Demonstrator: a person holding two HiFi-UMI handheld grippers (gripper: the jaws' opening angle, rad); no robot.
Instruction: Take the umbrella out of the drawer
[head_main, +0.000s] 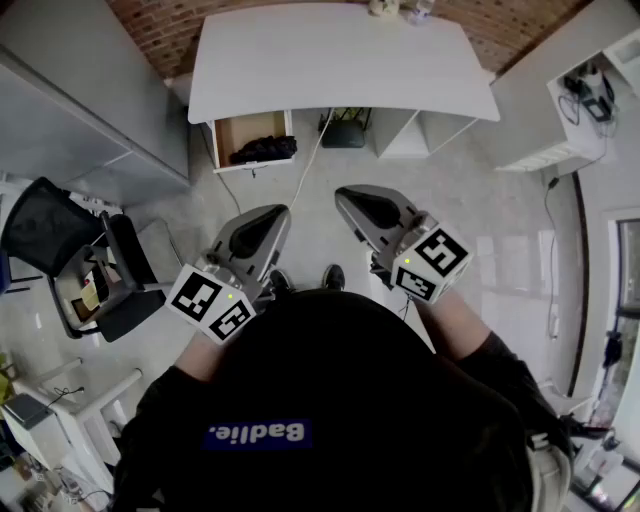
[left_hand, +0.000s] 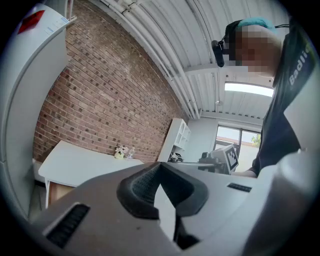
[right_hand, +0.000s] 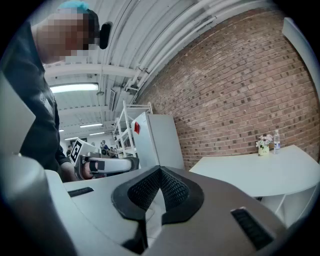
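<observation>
Head view, black bundled umbrella (head_main: 262, 150), lying in open drawer (head_main: 236, 129)

Brick wall (right_hand: 240, 85) is looking rough, table (head_main: 340, 60) showing smooth matt white, drawer (head_main: 240, 127) showing bare wood inside, floor (head_main: 500, 220) gleaming glossy.

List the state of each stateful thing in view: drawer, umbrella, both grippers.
drawer: open
umbrella: lying inside the drawer, not yet gripped
left gripper: fingers shut, empty
right gripper: fingers shut, empty
</observation>
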